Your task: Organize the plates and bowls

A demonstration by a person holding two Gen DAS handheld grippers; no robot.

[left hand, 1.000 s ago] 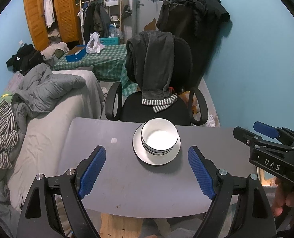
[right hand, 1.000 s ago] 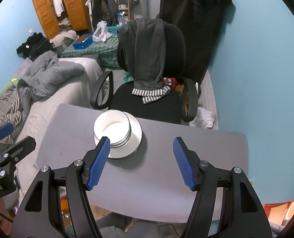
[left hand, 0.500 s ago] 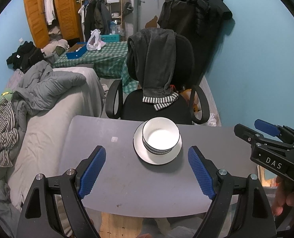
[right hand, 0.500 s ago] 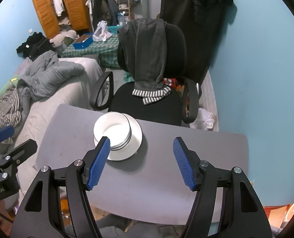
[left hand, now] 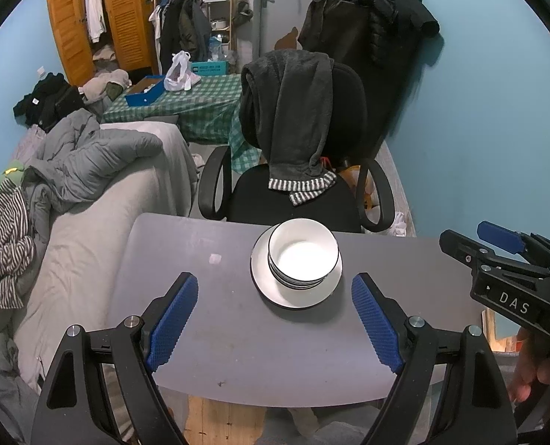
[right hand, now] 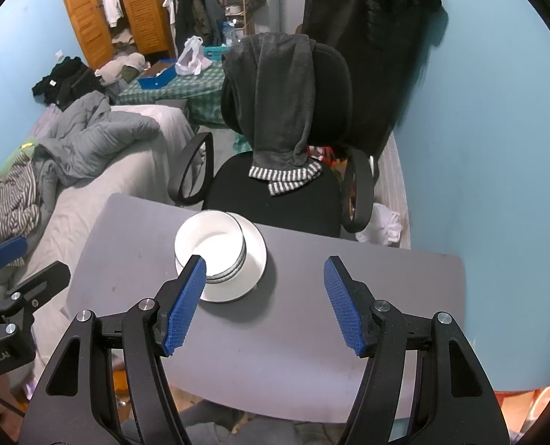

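Bowls (left hand: 303, 256): dark rims, left view.

The right gripper (left hand: 505, 259) carries a label reading "DAS"; the left gripper (right hand: 0, 333) shows the cut-off lettering "nRobot.AI".

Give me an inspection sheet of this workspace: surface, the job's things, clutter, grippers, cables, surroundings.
Surface: grey table, mostly bare, faint marks.
Job's things: white bowls with dark rims, nested in a stack, sitting on a white plate near the table's far edge.
Clutter: small pale scrap on the table.
Grippers: left gripper open, nothing between its blue pads; right gripper open, also holding nothing; both above the table's near side.
Cables: nothing seen.
Surroundings: office chair draped with a dark garment behind the table, bed with crumpled bedding, wooden wardrobe, blue walls.
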